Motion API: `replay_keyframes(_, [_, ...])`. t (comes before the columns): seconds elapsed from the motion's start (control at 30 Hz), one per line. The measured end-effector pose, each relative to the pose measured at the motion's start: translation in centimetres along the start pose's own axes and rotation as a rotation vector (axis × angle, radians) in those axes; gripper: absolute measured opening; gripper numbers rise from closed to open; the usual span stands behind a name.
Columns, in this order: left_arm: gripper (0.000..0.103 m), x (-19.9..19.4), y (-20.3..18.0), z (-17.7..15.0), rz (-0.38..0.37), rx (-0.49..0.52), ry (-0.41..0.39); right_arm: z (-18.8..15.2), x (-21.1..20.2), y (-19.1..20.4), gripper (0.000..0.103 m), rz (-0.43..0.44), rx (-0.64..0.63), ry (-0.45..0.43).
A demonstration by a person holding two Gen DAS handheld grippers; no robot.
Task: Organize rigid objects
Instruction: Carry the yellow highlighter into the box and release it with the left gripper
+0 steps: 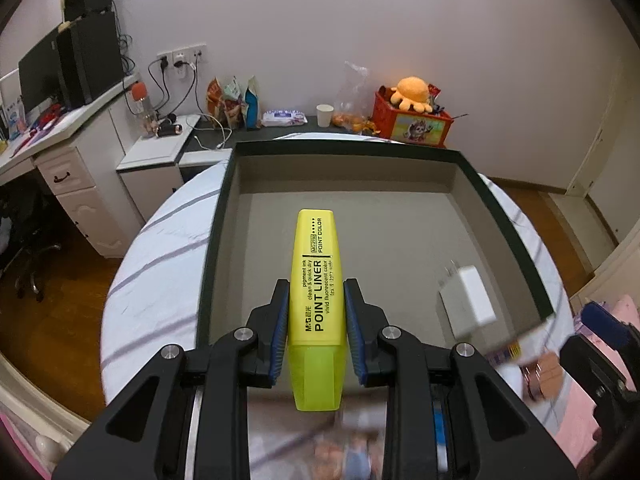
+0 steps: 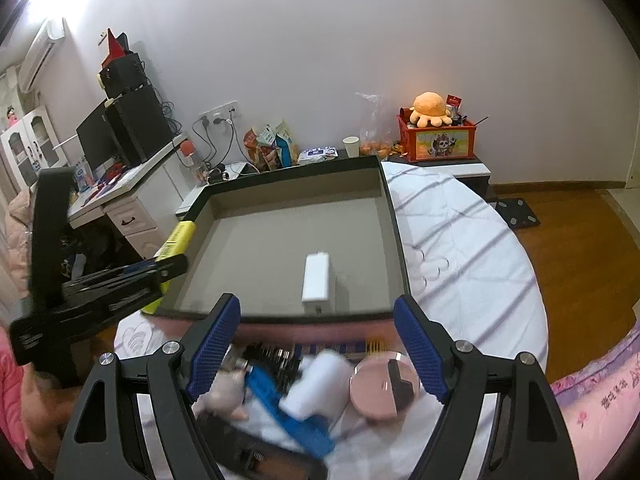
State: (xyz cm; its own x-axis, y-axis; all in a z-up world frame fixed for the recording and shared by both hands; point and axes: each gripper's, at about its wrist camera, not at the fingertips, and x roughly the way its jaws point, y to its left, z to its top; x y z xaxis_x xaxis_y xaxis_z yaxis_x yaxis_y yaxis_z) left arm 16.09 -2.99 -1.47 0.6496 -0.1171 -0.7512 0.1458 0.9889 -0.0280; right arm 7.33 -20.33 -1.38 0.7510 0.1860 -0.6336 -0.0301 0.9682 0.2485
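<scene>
Left tongs (image 1: 316, 312) are gripping the highlighter (image 1: 316, 280), its long axis pointing forward over the tray (image 1: 504, 216); right tongs (image 2: 318, 348) are standing wide, empty.

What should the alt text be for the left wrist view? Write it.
The left tool grips a yellow Point Liner highlighter over a shallow dark-rimmed box on a striped white cloth. A white charger plug lies inside the box.
</scene>
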Motion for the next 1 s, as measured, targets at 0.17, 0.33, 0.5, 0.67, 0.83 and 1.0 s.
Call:
replay_keyframes(0.17, [0.027, 4.0, -0.4, 1.5, 0.017, 0.005, 0.058, 1.1, 2.3, -0.7, 0.081, 0.007, 0.011, 0.029])
replay_keyframes(0.33, [0.027, 7.1, -0.5, 0.8, 0.032, 0.003, 0.141, 1.0, 4.0, -1.5, 0.081, 0.006, 0.024, 0.063])
replay_keyframes(0.5, [0.052, 7.6, -0.4, 0.3, 0.038, 0.008, 0.167, 0.5, 4.1, -1.7, 0.081, 0.001, 0.027, 0.075])
replay_keyframes(0.67, [0.087, 4.6, -1.7, -0.2, 0.028, 0.054, 0.078, 0.3, 3.0, -1.7, 0.081, -0.007, 0.03, 0.061])
replay_keyframes(0.83, [0.102, -0.5, -1.7, -1.4, 0.051, 0.05, -0.062, -0.4, 1.0, -1.6, 0.081, -0.015, 0.032, 0.032])
replay_keyframes(1.0, [0.103, -4.0, -0.1, -4.2, 0.053, 0.018, -0.108, -1.6, -1.4, -1.3, 0.081, -0.013, 0.033, 0.007])
